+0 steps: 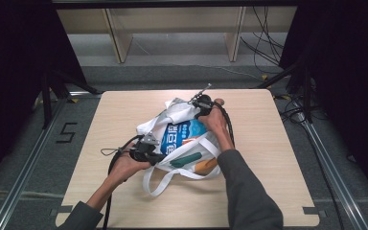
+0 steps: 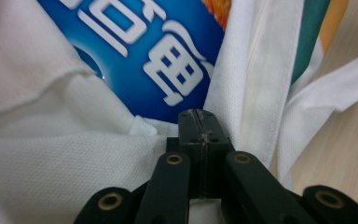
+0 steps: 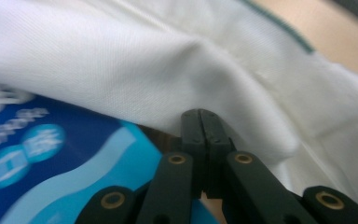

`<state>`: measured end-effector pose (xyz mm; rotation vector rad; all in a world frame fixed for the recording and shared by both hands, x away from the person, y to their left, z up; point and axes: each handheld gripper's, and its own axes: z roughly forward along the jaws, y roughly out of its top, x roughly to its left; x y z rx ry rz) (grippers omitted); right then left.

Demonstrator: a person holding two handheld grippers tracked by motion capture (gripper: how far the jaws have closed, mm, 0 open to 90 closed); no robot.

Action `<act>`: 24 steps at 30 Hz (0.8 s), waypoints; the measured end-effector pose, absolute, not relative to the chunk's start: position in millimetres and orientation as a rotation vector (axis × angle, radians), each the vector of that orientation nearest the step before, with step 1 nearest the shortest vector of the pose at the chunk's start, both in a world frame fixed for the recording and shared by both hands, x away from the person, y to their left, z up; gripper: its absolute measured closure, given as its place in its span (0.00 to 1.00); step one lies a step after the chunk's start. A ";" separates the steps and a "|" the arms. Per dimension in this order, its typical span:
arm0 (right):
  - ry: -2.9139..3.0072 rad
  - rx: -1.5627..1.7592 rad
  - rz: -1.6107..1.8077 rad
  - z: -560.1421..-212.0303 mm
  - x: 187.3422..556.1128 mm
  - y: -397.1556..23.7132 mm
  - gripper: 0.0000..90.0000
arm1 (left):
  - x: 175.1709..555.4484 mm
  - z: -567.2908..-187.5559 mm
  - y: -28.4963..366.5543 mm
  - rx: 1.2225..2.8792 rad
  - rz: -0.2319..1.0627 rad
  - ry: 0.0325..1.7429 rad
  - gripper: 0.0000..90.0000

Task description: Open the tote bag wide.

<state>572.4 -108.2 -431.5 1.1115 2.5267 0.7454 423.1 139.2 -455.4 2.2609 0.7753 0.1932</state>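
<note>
1. At table centre, white tote bag (image 1: 182, 139) lies with blue packet (image 1: 179, 136) inside.
2. Left gripper (image 2: 200, 122) and right gripper (image 3: 202, 122) both clamped on the bag's cloth.
3. Advice: pull the mouth apart evenly, keeping the cloth taut.

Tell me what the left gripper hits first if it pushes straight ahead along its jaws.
Most likely the blue packet inside the white cloth bag; the shut left gripper already sits at the bag's edge, though depth is unclear.
</note>
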 end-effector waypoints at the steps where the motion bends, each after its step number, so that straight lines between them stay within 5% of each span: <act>1: 2.512 1.098 0.792 -423.0 566.7 -112.8 1.00 | 426.1 -451.3 140.7 2.250 0.195 0.769 0.97; 6: 2.569 0.965 0.951 -399.4 521.0 -125.6 1.00 | 444.2 -426.8 133.6 2.168 0.226 0.793 0.97; 15: 2.731 0.785 0.899 -412.6 461.7 -152.1 1.00 | 512.9 -427.0 123.4 2.248 0.328 1.000 0.98; 18: 2.799 0.753 0.749 -430.8 439.2 -162.1 1.00 | 523.8 -439.2 134.8 2.314 0.428 1.056 0.99; 21: 2.795 0.819 0.811 -458.5 426.7 -173.8 1.00 | 528.3 -444.1 147.3 2.239 0.354 1.127 0.99; 24: 2.783 0.821 0.853 -459.8 426.8 -177.0 1.00 | 524.4 -441.1 139.4 2.301 0.428 1.097 0.99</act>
